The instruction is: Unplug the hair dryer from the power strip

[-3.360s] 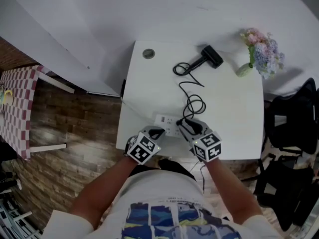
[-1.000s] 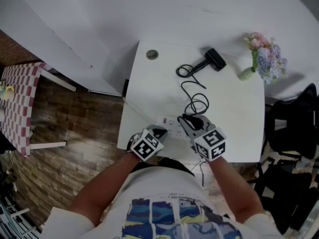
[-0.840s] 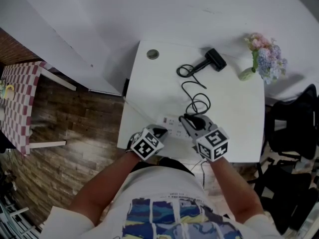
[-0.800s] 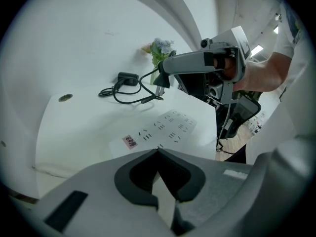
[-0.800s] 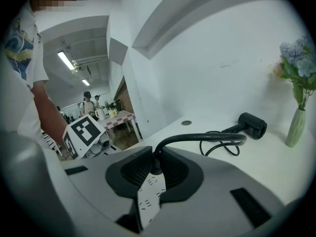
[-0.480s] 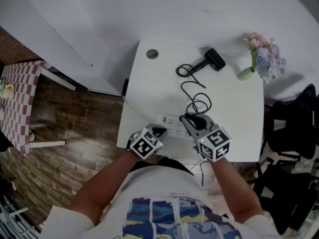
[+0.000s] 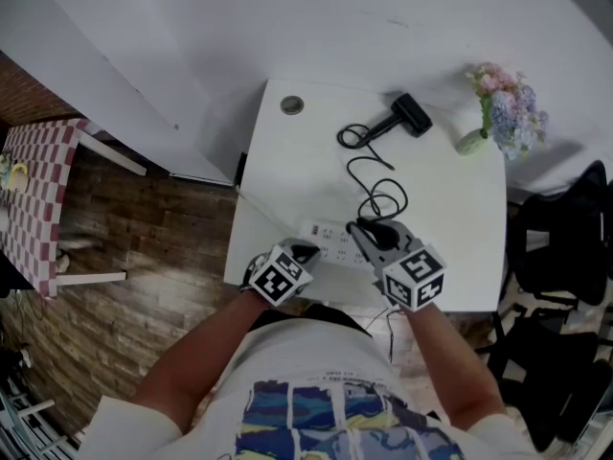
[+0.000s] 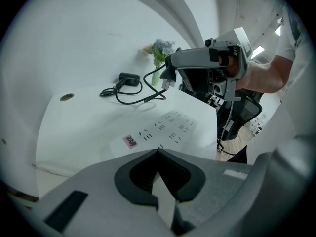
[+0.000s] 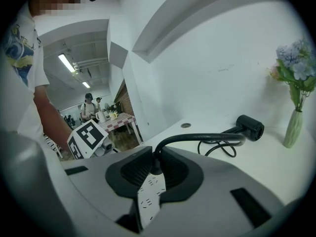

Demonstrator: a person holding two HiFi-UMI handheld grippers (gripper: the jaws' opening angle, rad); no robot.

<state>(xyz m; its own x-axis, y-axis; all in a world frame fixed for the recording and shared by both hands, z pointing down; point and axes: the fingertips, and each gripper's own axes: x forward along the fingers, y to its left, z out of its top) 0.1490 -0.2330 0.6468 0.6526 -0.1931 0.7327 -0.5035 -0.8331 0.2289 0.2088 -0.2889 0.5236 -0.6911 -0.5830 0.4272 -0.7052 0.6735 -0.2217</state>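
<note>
**Finding.** Your right gripper [image 7: 372, 239] has risen and drifted to your right since the head views of a second ago. It has taken the black moulded plug [image 8: 168, 76] with it. The left gripper view shows the plug's metal pins bare in the air, well clear of the flat white multi-socket power strip [image 8: 164, 127]. The right gripper view shows the strip's slots through the gap beneath the plug. I judge the plug fully withdrawn, so the unplugging itself is done.

**Tongs.** The right gripper's jaws are clamped on the plug [image 9: 153, 163] at its neck, where the black rubber cord [image 9: 207, 138] leaves it. The left gripper [image 8: 158, 152] has its jaws drawn together with nothing between them. Their tips sit at the near edge of the strip, and I judge they are steadying it against the pull. Whether they press on it or only rest there cannot be confirmed.

**Location of items.**
- The strip [image 7: 328, 239] lies flat at the near side of the white rectangular table [image 7: 287, 161].
- The black hair dryer [image 7: 408, 112] lies at the far side, well apart from both grippers.
- The cord [image 7: 370, 172] runs from the dryer in loose loops back to the held plug.

**Remaining.** You need only set the plug down on bare table beside the strip and release it. Mind the slack cord: a wide swing of the right gripper could drag the dryer.
</note>
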